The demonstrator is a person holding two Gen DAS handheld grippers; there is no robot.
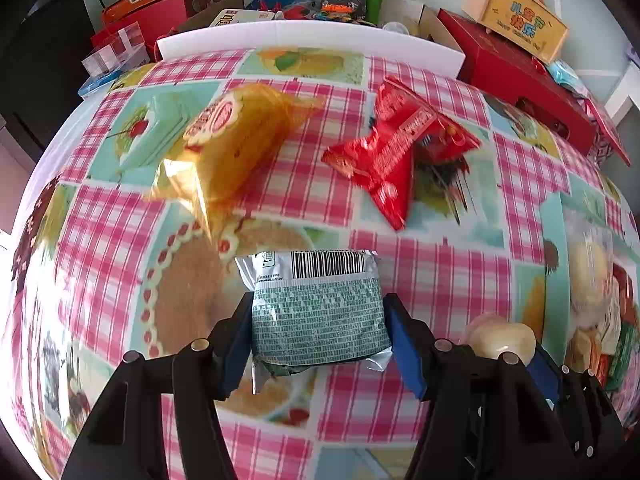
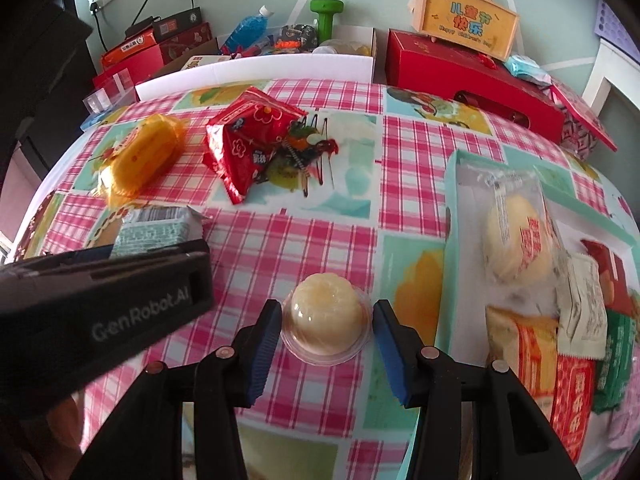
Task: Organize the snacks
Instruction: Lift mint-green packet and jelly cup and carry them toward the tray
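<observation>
Left wrist view puts our left claw point(image 1: 320, 320) around a green-printed snack packet point(image 1: 318, 312) with a barcode on its silver end. Both blue pads touch the packet's sides, so we read the claw as closed on it, and the packet sits low over the checked counter point(image 1: 440, 280). Beyond it an orange-wrapped cake point(image 1: 236, 136) and a red snack bag point(image 1: 396, 148) lie apart on the cloth, both slightly blurred. Along the far edge we see a white foam board point(image 1: 312, 40), a red gift box point(image 1: 520, 76) and a yellow carry box point(image 1: 516, 16) on top of it.

From the right wrist view, our right claw point(image 2: 326, 332) brackets a pale jelly cup point(image 2: 324, 324) in its clear plastic shell. The cup stands on the counter, and the pads sit just beside its rim on both sides; we cannot tell whether they press on it. To the right a teal tray point(image 2: 450, 200) already holds several wrapped snacks, among them a clear-wrapped bun point(image 2: 516, 236) and a green packet at the edge. The left claw's black body enters from the left of this view, with the green-printed packet at its tip.
</observation>
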